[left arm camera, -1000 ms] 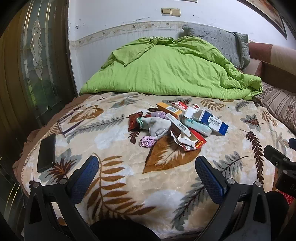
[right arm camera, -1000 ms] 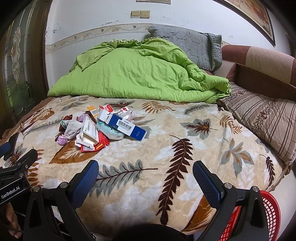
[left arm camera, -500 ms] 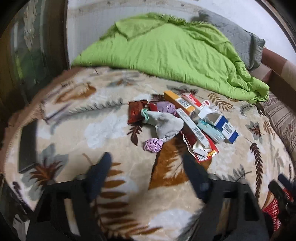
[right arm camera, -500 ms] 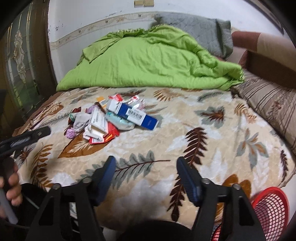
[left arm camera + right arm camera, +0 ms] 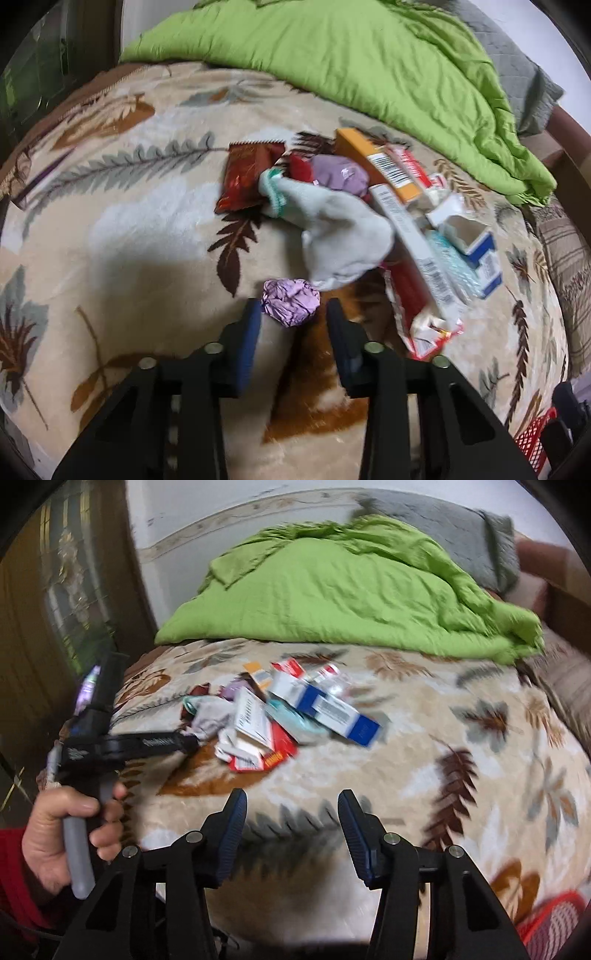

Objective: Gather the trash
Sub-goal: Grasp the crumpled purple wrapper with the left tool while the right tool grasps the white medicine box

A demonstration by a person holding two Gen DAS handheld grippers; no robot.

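A pile of trash lies on the leaf-patterned blanket (image 5: 147,240): a crumpled purple wrapper (image 5: 290,301), a grey sock (image 5: 343,236), a brown snack packet (image 5: 247,177), an orange box (image 5: 376,166), a long white box (image 5: 413,240) and a blue-and-white box (image 5: 476,247). My left gripper (image 5: 291,306) points down at the pile's near edge. Its jaws are closing, with the purple wrapper between the fingertips and the pads at its sides. My right gripper (image 5: 291,805) hovers over bare blanket short of the pile (image 5: 280,716); its jaws are closing with nothing between them.
A green quilt (image 5: 351,62) is heaped at the far side of the bed, with a grey pillow (image 5: 443,520) behind it. A red mesh basket (image 5: 554,919) stands on the floor at the bed's near right corner. A hand in a red sleeve (image 5: 70,830) holds the left gripper's handle.
The left gripper has moved forward and down to the pile, and its jaws have narrowed around the purple wrapper. The right gripper's jaws have narrowed and it has shifted slightly toward the pile.
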